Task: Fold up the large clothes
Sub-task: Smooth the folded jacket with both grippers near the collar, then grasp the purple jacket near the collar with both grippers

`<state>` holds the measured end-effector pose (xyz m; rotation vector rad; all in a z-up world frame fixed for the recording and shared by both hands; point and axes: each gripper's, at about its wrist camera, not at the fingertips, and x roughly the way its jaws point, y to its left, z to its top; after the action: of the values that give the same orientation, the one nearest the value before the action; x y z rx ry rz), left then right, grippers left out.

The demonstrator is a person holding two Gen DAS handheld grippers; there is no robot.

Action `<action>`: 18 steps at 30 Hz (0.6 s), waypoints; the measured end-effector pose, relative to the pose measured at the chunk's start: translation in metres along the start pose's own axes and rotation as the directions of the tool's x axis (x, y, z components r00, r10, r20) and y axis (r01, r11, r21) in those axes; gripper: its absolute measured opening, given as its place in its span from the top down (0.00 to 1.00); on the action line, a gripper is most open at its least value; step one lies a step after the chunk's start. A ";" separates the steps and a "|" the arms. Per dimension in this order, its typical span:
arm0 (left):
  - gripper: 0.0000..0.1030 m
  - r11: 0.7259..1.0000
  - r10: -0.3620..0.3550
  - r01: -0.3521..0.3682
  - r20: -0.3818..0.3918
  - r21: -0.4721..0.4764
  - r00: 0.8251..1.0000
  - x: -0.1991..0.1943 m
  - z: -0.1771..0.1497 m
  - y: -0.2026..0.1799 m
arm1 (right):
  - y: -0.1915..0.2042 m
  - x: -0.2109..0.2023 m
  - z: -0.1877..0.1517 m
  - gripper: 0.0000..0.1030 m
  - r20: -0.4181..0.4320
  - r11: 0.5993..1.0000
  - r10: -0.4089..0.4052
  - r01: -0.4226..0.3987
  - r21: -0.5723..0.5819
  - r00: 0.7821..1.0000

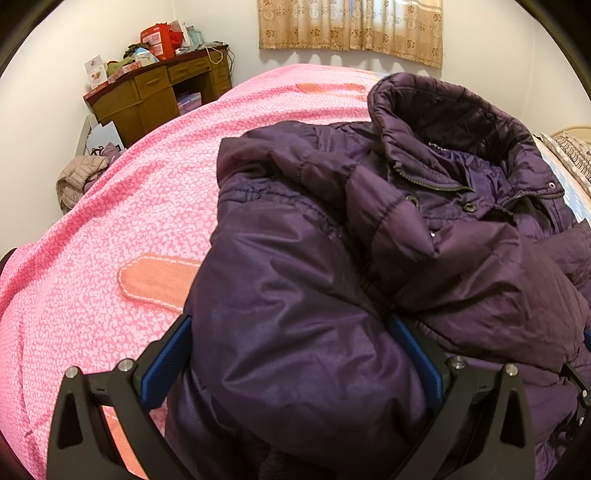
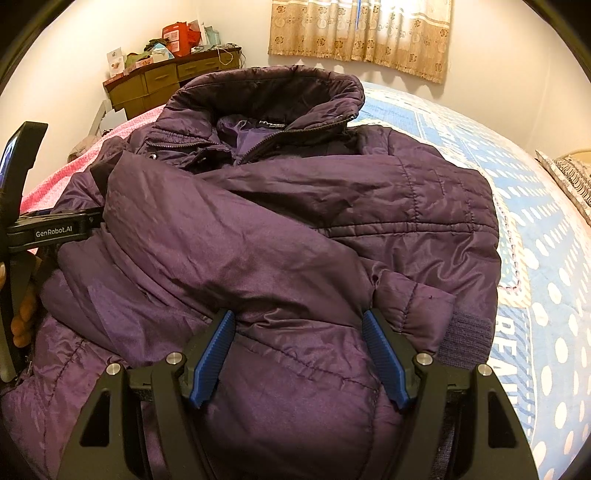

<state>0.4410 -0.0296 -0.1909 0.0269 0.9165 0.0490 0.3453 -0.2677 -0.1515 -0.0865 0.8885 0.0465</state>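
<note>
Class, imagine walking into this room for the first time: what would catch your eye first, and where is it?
A bulky purple padded jacket fills the middle, sleeves folded across its front, collar toward the curtained window. It lies on a bed whose cover is pink on one side and blue with white dots on the other.

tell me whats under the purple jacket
The jacket lies on the bed: a pink cover shows on one side, a blue dotted one on the other. Anything beneath is hidden.

Jacket point(image 2: 280, 229) lies on the bed point(image 1: 110, 240) — desk point(image 1: 159, 88) behind, curtain point(image 1: 351, 26) beyond.
</note>
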 end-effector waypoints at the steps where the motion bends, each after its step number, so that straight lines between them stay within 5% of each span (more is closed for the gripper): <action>1: 0.00 1.000 0.000 0.000 0.000 0.000 1.000 0.000 0.000 0.000 | 0.000 0.000 0.000 0.30 0.000 1.000 -0.001 0.001 -0.001 1.000; 18: 0.00 1.000 0.005 -0.005 0.000 0.005 1.000 -0.001 -0.001 -0.001 | 0.002 0.000 0.000 0.30 0.001 1.000 -0.010 0.010 -0.009 1.000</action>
<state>0.4400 -0.0302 -0.1906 0.0335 0.9165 0.0515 0.3449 -0.2662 -0.1517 -0.0992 0.8871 0.0409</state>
